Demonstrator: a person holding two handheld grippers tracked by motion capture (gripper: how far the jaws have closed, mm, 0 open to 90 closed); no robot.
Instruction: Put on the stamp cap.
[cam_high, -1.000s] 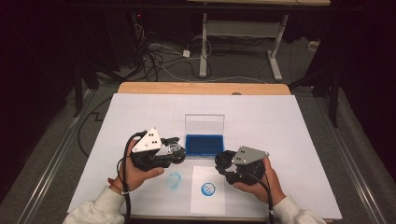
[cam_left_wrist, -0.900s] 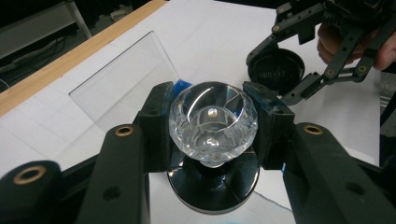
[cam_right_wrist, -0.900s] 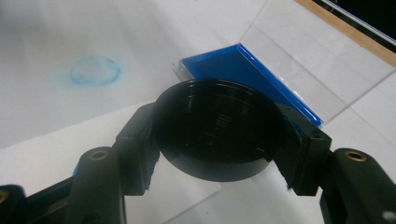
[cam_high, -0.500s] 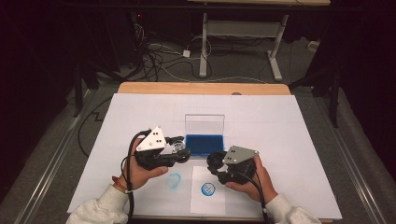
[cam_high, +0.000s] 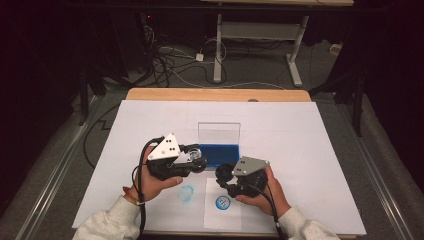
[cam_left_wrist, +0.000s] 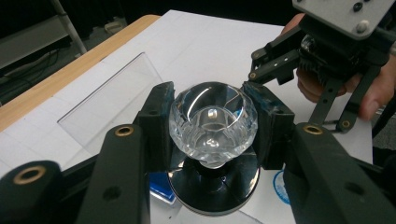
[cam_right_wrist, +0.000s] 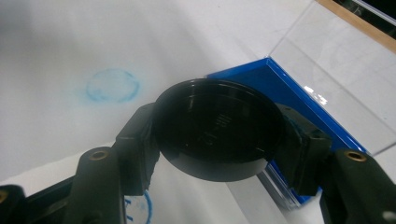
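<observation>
Stamp (cam_left_wrist: 212, 123), with clear faceted handle, sits clamped in the left tool (cam_high: 192, 159) above the blue ink pad (cam_high: 220, 155). The right tool (cam_high: 225, 180), closed on the black round cap (cam_right_wrist: 218, 128), lies just beside it, cap facing the stamp's base.

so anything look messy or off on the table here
Yes: a smeared blue ring stain sits directly on the white table cover, beside the white paper sheet rather than on it. The blue ink pad case lies open, its clear lid upright. Nothing looks broken.
</observation>
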